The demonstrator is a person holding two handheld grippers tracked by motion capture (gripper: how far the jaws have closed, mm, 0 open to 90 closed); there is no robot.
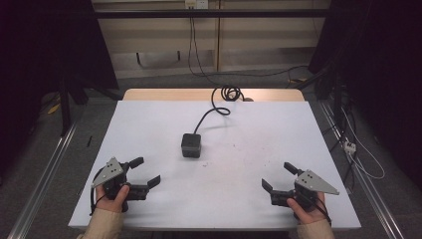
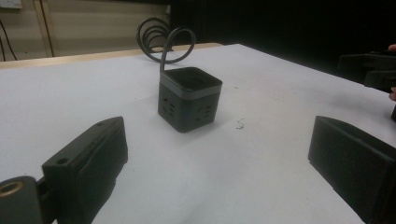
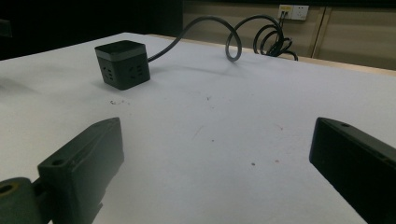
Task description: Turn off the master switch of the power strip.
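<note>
The white counter point(image 1: 249, 199) carries a black socket cube point(image 1: 191, 145) near its middle, upright, with its black cable point(image 1: 211, 112) running back to a coil at the far edge. The left tongs point(image 1: 144, 172) and right tongs point(image 1: 278, 177) sit at the near corners, well apart from the cube, both spread wide and holding nothing.

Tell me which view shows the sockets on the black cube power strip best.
The left gripper view: the cube power strip sits close and centred, with socket holes plain on two faces. The right gripper view shows it farther off at upper left; the high view shows mainly its top.
</note>
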